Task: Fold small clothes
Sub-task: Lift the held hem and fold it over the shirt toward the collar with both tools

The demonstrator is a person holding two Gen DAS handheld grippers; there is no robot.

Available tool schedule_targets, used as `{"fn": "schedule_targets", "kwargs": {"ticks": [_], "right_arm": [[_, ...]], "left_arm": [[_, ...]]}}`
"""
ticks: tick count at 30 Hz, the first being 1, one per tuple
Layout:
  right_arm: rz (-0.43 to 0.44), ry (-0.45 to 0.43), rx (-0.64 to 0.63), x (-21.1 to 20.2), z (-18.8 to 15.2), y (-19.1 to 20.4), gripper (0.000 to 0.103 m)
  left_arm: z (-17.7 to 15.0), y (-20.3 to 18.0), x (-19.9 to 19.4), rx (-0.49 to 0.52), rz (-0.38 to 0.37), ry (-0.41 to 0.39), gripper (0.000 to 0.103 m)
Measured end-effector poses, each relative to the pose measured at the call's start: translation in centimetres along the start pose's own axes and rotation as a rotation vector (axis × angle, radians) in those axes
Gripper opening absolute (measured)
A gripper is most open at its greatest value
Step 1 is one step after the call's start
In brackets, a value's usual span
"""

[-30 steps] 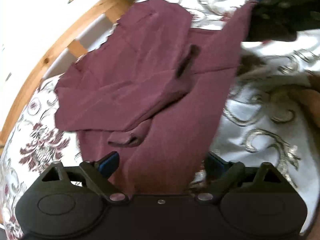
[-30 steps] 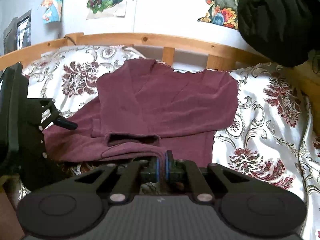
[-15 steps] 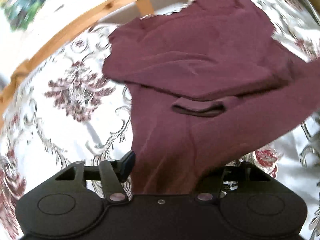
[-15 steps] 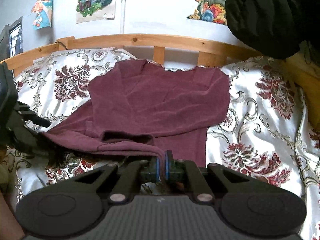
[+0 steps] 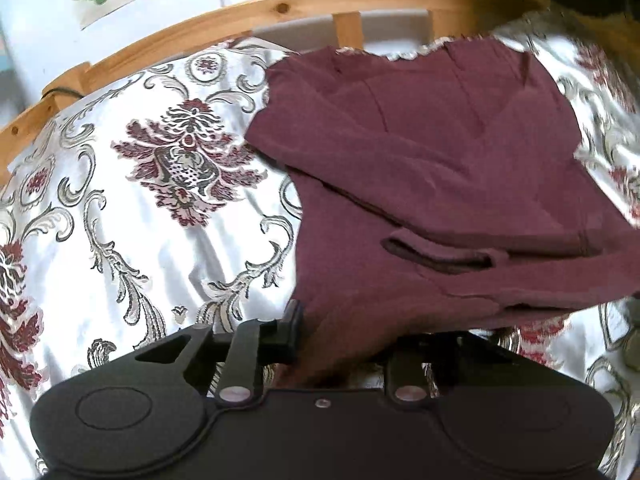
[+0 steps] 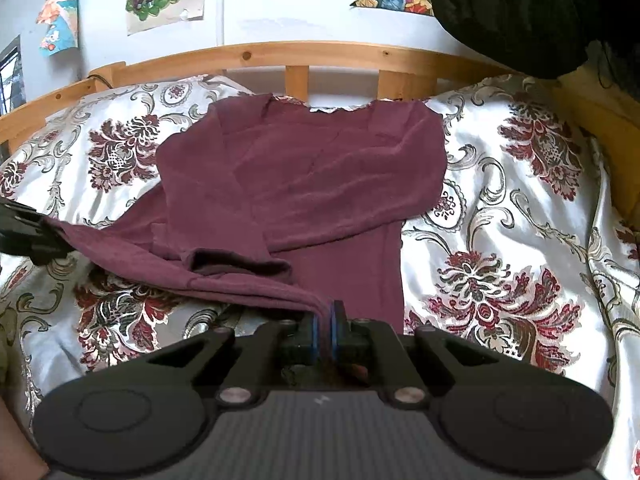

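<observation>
My right gripper [image 6: 328, 316] fingers pinch the hem of the maroon top [image 6: 304, 184], which lies along the bed [image 6: 520, 208] toward the headboard edge. My left gripper [image 5: 344, 340] holds the hem's other corner, fingers' closure unclear.

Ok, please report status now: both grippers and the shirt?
Right gripper shut on maroon shirt hem. Left gripper jaws apart, cloth draped between. Shirt on bedspread, sleeves folded in. Nothing blocking.
</observation>
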State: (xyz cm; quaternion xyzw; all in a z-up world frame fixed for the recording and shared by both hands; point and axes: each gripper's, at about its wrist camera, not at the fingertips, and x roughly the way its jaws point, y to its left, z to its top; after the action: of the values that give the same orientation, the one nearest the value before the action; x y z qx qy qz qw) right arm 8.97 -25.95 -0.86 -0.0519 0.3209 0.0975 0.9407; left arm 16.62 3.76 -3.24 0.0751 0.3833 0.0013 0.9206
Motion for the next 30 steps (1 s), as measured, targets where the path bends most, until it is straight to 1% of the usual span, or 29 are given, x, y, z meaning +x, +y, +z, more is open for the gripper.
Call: {"fn": "schedule_targets", "kwargs": {"ticks": [2, 3, 4, 6, 10, 14, 17, 22, 25, 28, 30], "right_arm": [[-0.002, 0.012, -0.001, 0.2, 0.0, 0.0, 0.007], [-0.006, 0.017, -0.004, 0.3, -0.1, 0.0, 0.007], [-0.009, 0.021, -0.009, 0.3, -0.1, 0.1, 0.007], [-0.018, 0.020, -0.025, 0.4, -0.1, 0.3, 0.007], [-0.043, -0.038, -0.078, -1.4, -0.1, 1.3, 0.007], [-0.070, -0.114, -0.107, -5.1, -0.6, 2.2, 0.006], [-0.084, -0.163, -0.133, -8.1, -1.0, 2.9, 0.006], [-0.096, -0.236, -0.189, -13.3, -2.2, 4.5, 0.006], [-0.086, -0.243, -0.186, -16.3, -2.4, 5.4, 0.006], [-0.111, -0.263, -0.244, -18.9, -3.0, 6.5, 0.006], [-0.133, -0.275, -0.282, -19.9, -3.3, 6.9, 0.006]], "left_arm": [[0.0, 0.3, -0.2, -0.010, -0.016, -0.019, 0.017], [0.0, 0.2, -0.3, -0.008, -0.024, -0.029, 0.013], [0.0, 0.1, -0.5, -0.001, -0.034, -0.039, 0.007], [-0.2, -0.1, -1.1, 0.011, -0.050, -0.067, 0.006], [-0.3, -0.3, -3.6, 0.034, -0.068, -0.135, 0.004], [-1.0, -0.2, -6.7, 0.037, -0.091, -0.166, 0.004], [-1.9, 0.3, -9.4, 0.003, -0.115, -0.193, 0.004], [-3.5, 1.4, -14.3, -0.037, -0.170, -0.261, 0.004], [-4.3, 2.1, -17.0, -0.048, -0.193, -0.300, 0.004], [-4.9, 2.6, -19.0, -0.038, -0.207, -0.321, 0.004], [-5.0, 2.9, -19.6, -0.039, -0.218, -0.325, 0.004]]}}
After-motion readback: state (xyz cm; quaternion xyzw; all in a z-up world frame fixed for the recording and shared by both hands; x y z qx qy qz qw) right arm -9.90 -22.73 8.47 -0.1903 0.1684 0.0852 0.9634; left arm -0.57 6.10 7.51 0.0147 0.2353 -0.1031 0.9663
